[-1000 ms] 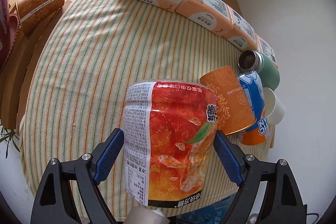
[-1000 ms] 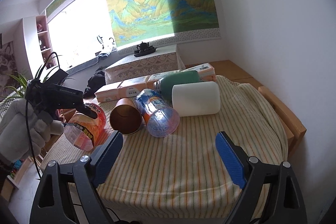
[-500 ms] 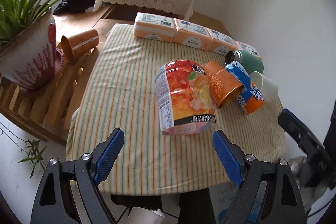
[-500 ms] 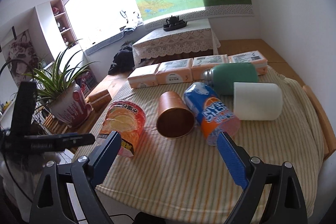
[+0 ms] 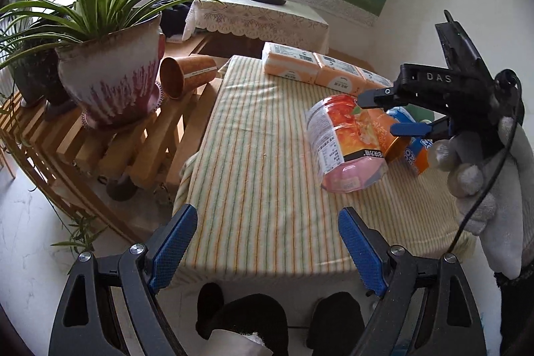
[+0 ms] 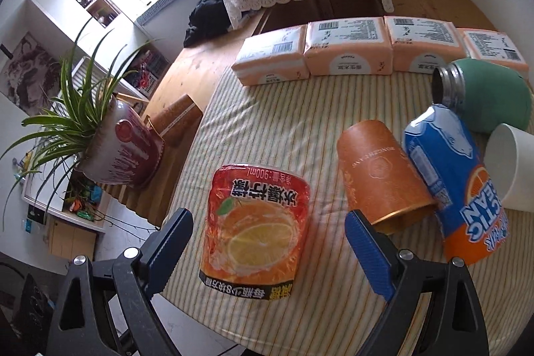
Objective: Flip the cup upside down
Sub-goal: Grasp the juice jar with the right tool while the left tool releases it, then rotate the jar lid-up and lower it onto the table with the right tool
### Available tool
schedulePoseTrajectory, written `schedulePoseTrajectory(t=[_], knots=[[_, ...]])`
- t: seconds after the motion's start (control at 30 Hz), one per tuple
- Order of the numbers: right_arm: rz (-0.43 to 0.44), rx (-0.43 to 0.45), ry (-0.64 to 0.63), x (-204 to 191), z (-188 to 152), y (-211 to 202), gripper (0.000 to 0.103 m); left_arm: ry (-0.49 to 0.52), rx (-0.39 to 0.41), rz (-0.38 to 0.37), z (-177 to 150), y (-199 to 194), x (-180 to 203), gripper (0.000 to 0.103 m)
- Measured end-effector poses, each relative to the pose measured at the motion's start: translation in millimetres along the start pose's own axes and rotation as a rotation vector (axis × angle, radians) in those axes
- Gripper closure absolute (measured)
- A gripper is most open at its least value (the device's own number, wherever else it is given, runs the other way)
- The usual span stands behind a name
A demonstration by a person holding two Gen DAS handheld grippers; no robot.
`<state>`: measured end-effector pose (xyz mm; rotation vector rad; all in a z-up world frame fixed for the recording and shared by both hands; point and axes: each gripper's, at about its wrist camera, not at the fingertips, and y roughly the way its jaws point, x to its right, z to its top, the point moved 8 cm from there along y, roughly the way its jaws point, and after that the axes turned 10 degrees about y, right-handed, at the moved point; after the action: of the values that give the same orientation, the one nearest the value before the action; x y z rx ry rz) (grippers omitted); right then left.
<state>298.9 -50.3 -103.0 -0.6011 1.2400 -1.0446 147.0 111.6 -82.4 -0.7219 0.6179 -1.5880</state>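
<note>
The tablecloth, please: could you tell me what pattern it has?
The tablecloth is cream with thin orange and green stripes, clearest in the left wrist view.

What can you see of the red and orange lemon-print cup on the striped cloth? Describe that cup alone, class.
The lemon-print cup looks like a cut-down clear plastic drink bottle wrapped in a glossy red-orange label with a lemon slice, a green leaf and Chinese text reading upside down, "900mL" among it. A white panel of small print runs down one side. It stands on the striped tablecloth near the front edge, clear pinkish end down, leaning slightly. Neither gripper touches it; the copper-orange cup lies close beside.
</note>
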Motion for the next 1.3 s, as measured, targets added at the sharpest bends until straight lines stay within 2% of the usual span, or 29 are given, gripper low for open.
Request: schedulePoseTrajectory(t=[0.4, 0.47, 0.87, 0.97, 1.13, 1.23, 1.3], knots=[[-0.068, -0.112, 0.014, -9.4, 3.5, 48.3, 0.013, -0.027, -0.021, 0.013, -14.1, 8.6, -23.6, 0.014], [-0.096, -0.105, -0.008, -9.7, 5.1, 51.8, 0.013, -0.029, -0.018, 0.017, -14.9, 8.2, -26.0, 0.014], [-0.087, -0.104, -0.045, -15.3, 4.1, 48.9, 0.017, -0.045, -0.013, 0.027, -14.0, 11.6, -31.2, 0.014], [-0.074, -0.032, -0.082, -22.9, 6.3, 35.4, 0.017, -0.049, -0.014, 0.022, -14.8, 12.4, -31.9, 0.014], [-0.058, 0.179, -0.183, -35.2, 6.4, 10.8, 0.017, -0.056, -0.016, 0.016, -16.3, 14.4, -31.8, 0.014], [-0.087, 0.297, -0.234, -34.1, 0.7, 7.9, 0.017, -0.055, -0.022, 0.004, -18.7, 17.0, -28.2, 0.014], [-0.150, 0.404, -0.283, -35.6, -2.6, 7.3, 0.017, -0.050, -0.028, -0.005, -20.7, 18.5, -24.4, 0.014]])
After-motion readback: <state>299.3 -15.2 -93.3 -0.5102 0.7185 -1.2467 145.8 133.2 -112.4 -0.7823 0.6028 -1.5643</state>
